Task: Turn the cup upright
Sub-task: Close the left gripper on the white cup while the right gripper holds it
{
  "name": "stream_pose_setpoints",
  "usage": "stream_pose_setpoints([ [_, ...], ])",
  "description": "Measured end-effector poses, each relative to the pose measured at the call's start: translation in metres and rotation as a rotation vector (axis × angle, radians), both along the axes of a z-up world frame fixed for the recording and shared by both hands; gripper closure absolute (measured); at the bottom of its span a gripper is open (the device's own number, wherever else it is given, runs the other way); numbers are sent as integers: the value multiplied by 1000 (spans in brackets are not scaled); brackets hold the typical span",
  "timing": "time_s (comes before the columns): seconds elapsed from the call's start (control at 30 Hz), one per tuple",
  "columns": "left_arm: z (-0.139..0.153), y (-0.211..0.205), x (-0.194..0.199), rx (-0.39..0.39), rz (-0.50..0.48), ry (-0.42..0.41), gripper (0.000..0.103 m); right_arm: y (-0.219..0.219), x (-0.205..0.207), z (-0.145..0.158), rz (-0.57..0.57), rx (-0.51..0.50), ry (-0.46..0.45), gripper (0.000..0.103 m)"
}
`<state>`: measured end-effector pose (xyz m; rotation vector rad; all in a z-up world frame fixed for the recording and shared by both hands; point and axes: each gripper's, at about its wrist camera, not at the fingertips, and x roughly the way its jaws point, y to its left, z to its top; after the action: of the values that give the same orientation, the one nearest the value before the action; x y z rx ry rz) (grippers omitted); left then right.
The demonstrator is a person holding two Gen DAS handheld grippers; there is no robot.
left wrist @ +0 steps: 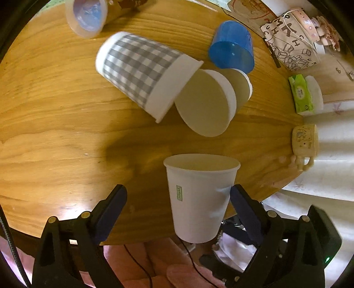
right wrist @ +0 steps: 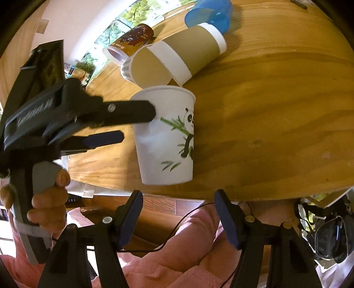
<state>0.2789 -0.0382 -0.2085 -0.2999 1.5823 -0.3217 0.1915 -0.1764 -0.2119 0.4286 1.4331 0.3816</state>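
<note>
A white paper cup (left wrist: 199, 197) with a panda print (right wrist: 166, 135) stands upright near the front edge of the round wooden table (left wrist: 55, 124). My left gripper (left wrist: 179, 199) is open; the cup stands between its fingers, with the right finger (left wrist: 243, 206) touching the cup's side and the left finger (left wrist: 110, 206) apart from it. The left gripper also shows in the right wrist view (right wrist: 137, 124), at the cup's left side. My right gripper (right wrist: 178, 210) is open and empty, just off the table's front edge, below the cup.
A grey checked cup (left wrist: 141, 73), two brown-sleeved cups (left wrist: 205, 104) and a blue plastic cup (left wrist: 232, 47) lie on their sides further back. A clear-lidded cup (left wrist: 88, 15) lies at the far left. A tissue pack (left wrist: 302, 95) and a wooden toy (left wrist: 304, 144) sit at the right.
</note>
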Motion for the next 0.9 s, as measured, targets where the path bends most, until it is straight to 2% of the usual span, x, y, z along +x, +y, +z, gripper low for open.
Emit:
stream_pose_setpoints([
  [0.17,-6,-10,5,-46,-1,34,11,-10,-10,0,-16,2,20,35],
  [0.5,-15,-28,11,-84,-31,54,12,-21,-24,-2,-51,-1,61,35],
  [0.57,-18,-30,12,-98,-38,69,22,-25,-24,-1,-61,-5,59,35],
  [0.73,-22,-31,11,-117,-44,83,32,-32,-26,1,-76,-16,56,35],
  [0.9,-18,-33,9,-109,-66,59,34,-35,-28,0,-78,-19,60,35],
])
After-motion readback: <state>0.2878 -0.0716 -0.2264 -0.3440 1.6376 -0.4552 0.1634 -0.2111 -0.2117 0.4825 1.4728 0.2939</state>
